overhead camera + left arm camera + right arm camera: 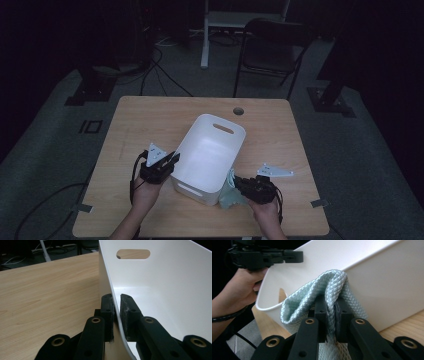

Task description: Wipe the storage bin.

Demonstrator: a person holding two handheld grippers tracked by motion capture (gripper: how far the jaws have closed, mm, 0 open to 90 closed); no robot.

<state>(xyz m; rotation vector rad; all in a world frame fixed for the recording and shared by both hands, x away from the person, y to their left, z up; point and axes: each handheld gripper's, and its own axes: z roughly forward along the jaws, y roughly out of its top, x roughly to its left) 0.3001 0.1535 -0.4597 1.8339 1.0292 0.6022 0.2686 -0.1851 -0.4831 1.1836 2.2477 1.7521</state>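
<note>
Clamping the white bin (160, 290) by its side wall, the left gripper (117, 305) steadies it on the counter (150, 125); the right gripper (331, 312) pinches a pale green cloth (322, 292) against the bin's outer wall.

A: Where does the bin (210, 155) sit?
B: On the table (145, 120), mid-front. The cloth (231, 192) lies beside its near right corner.
A: Behind the table?
B: A chair (270, 50).
</note>
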